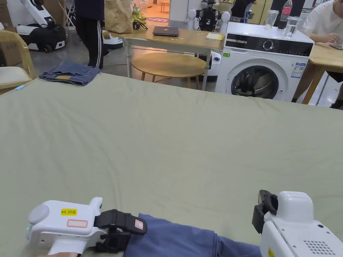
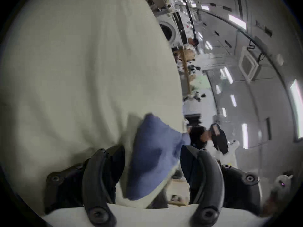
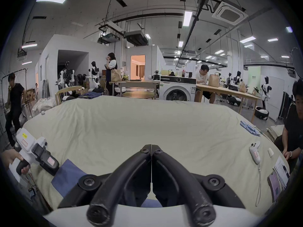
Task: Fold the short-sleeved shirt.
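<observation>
My left gripper point(image 1: 115, 231) sits at the near-left edge of the tabletop point(image 1: 174, 134), its fingers point(image 2: 101, 173) spread, and the blue shirt point(image 1: 174, 239) lies right between them: in the left gripper view the cloth rises between the two pads without either one pressing on it. My right gripper point(image 3: 151, 148) is off to the right with its fingers pressed together on nothing, its tips clear of the cloth. So the left side is nearer to a hold. The shirt lies along the near edge, its long axis running left to right from my left fingers toward my right gripper, with a corner pointing up the tabletop. Which end is collar or hem I cannot tell. I judge the fold has not started.
</observation>
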Available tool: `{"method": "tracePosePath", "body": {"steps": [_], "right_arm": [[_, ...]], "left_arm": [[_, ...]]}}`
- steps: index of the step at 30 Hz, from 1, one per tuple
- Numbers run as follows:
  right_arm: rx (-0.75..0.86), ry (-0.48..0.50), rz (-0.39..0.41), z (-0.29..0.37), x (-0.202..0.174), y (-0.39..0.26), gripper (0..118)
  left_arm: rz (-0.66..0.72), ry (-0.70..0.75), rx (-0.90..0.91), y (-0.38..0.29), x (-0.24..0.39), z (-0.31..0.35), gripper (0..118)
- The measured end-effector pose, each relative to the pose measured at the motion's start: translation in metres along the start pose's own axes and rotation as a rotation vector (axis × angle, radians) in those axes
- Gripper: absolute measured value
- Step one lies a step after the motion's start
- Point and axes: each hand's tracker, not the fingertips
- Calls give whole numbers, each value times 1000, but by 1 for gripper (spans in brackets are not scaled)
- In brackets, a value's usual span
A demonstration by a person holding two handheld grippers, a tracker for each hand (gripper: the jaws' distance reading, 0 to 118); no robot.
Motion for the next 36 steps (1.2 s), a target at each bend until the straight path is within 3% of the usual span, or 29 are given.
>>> {"method": "tracePosePath", "body": {"steps": [2, 3, 6, 7, 9, 20, 28, 36], "right_arm": [[-3, 1, -4, -1, 0, 0, 0], [-6, 0, -7, -1, 0, 0, 0], [-9, -5, -12, 1, 1, 1, 0], [-9, -4, -12, 2, 1, 1, 0], [-9, -5, -6, 3, 1, 0, 0], [-11, -5, 11, 4, 2, 3, 0], [-5, 19, 14, -4, -9, 11, 0], [-16, 53, 22, -7, -16, 14, 0]], "left_arm": [[-59, -42, -79, 1, -1, -17, 68], [-101, -20, -82, 2, 3, -23, 60], [-104, 134, -29, 2, 10, -27, 15], [-100, 166, -13, 2, 10, -27, 13], [-79, 124, -4, -1, 11, -26, 10], [-189, 214, 122, -7, 64, 41, 8], [-185, 448, 278, -17, 104, 121, 8], [-298, 548, 226, -26, 159, 91, 8]]}}
